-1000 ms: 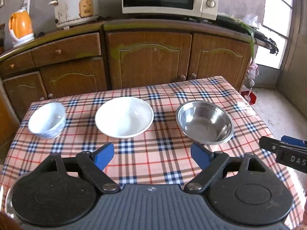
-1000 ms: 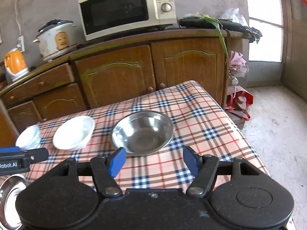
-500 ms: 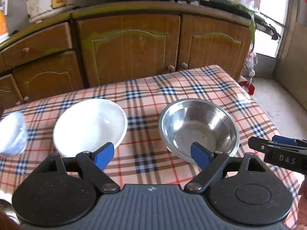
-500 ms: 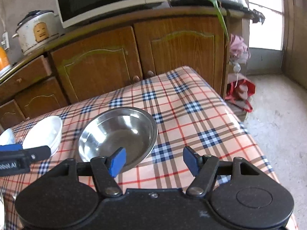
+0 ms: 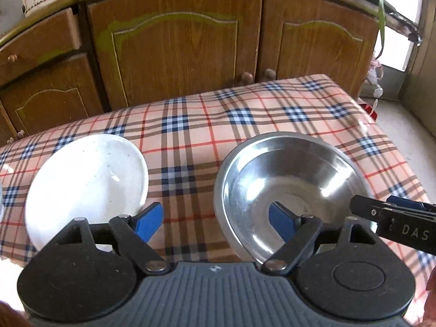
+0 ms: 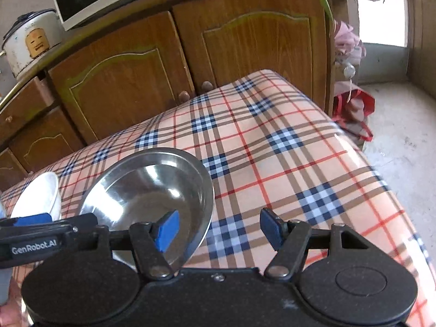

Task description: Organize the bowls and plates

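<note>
I have brought both grippers forward and down since the earlier frames. The left gripper (image 5: pixel 215 220), jaws released and just narrowed slightly, straddles the near-left rim of the steel bowl (image 5: pixel 294 182). The right gripper (image 6: pixel 219 227), released, straddles its near-right rim. The white bowl (image 5: pixel 87 179) sits left on the tablecloth (image 5: pixel 245 120); the cabinets (image 5: pixel 177 41) now loom larger.

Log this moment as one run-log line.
left gripper: open, closing slightly, empty, straddling near rim of round steel bowl | right gripper: open, empty, straddling same bowl's rim | white bowl: untouched
</note>
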Motion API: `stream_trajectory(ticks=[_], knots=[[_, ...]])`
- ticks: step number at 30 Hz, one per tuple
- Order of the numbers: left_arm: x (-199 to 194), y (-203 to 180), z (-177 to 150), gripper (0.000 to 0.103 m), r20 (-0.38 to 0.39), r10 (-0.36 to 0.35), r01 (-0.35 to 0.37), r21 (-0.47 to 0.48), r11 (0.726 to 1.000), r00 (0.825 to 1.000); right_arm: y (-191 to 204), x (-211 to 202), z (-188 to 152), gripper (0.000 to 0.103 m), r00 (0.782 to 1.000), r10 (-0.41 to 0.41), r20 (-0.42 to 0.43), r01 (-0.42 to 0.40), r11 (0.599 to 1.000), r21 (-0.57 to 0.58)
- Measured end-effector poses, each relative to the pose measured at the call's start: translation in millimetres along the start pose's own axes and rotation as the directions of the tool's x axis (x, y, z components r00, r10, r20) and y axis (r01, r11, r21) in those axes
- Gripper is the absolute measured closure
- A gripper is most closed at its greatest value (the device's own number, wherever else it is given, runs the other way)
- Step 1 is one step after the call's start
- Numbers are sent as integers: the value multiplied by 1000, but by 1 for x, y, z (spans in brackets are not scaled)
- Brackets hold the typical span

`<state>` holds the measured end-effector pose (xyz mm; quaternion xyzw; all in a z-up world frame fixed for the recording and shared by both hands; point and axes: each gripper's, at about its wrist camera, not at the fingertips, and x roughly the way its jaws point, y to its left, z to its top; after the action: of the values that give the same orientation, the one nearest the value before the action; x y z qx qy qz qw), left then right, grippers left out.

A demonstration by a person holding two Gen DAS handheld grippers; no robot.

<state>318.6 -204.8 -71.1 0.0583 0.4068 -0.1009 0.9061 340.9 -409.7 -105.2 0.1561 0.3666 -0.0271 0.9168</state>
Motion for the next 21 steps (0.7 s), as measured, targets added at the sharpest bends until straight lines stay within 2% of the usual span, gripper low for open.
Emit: stream_trajectory(ticks=[3, 4, 5, 6, 7, 8, 9, 14, 21], knots=[[13, 0, 1, 27, -22, -6, 6, -8, 1000, 1000, -3, 15, 0, 24, 1000, 1, -20, -1, 1000, 10], [17, -1, 1, 34, -24, -7, 7, -10, 1000, 1000, -4, 19, 0, 24, 1000, 15, -28, -14, 1000, 16], [20, -1, 2, 46, -27, -10, 9, -12, 1000, 1000, -5, 21, -1, 26, 999, 28, -27, -27, 999, 23], [23, -2, 2, 53, -32, -18, 18, -14, 1000, 999, -6, 22, -2, 38, 999, 39, -21, -39, 999, 26], [26, -2, 2, 69, -37, -30, 30, -20, 999, 999, -5, 23, -1, 49, 998, 57, -20, -57, 998, 23], [28, -2, 2, 78, -40, -41, 40, -25, 999, 998, -4, 25, -1, 74, 997, 74, -25, -73, 997, 19], [30, -3, 1, 78, -42, -54, 53, -29, 998, 998, -1, 26, -1, 83, 996, 90, -25, -90, 996, 11], [30, -8, 1, 79, -22, -76, 75, -38, 996, 997, -1, 20, 3, 84, 998, 59, 22, -59, 998, 0], [10, -27, 16, 80, 33, -88, 89, -9, 996, 996, -9, -5, 17, 84, 995, 39, 92, -38, 999, -12]])
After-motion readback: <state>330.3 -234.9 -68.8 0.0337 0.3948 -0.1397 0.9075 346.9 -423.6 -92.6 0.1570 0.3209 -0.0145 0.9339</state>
